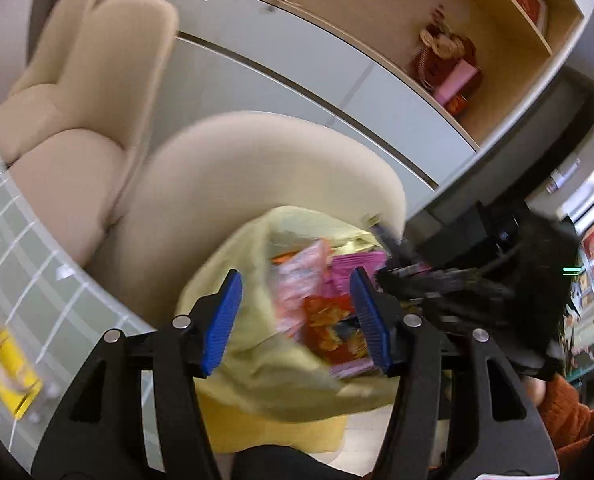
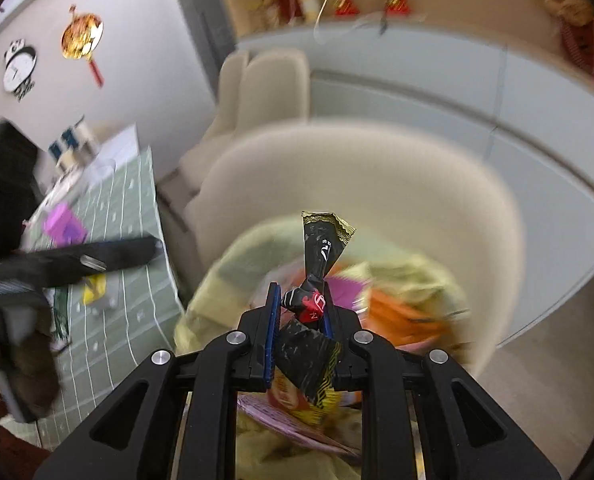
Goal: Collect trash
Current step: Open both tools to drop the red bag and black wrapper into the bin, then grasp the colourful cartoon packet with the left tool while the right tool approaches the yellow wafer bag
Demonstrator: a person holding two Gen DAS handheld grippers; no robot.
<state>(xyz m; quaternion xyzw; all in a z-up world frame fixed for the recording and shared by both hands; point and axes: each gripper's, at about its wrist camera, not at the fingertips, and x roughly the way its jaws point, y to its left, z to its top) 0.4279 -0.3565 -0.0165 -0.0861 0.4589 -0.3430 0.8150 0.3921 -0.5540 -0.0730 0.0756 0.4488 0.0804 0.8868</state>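
A pale yellow trash bag (image 1: 265, 344) sits in front of a beige chair and holds pink, red and orange wrappers (image 1: 329, 300). My left gripper (image 1: 297, 320) is open above the bag's mouth with nothing between its blue pads. My right gripper (image 2: 300, 320) is shut on a black, gold-edged snack wrapper (image 2: 321, 248) and holds it over the same bag (image 2: 409, 280). The right gripper also shows as a blurred dark shape at the right of the left wrist view (image 1: 457, 280).
A green grid tablecloth (image 2: 129, 240) lies to the left with a purple packet (image 2: 63, 226) and a yellow packet (image 1: 11, 372) on it. Beige chairs (image 1: 257, 168) stand behind the bag. White cabinets and a wooden shelf (image 1: 437, 40) line the wall.
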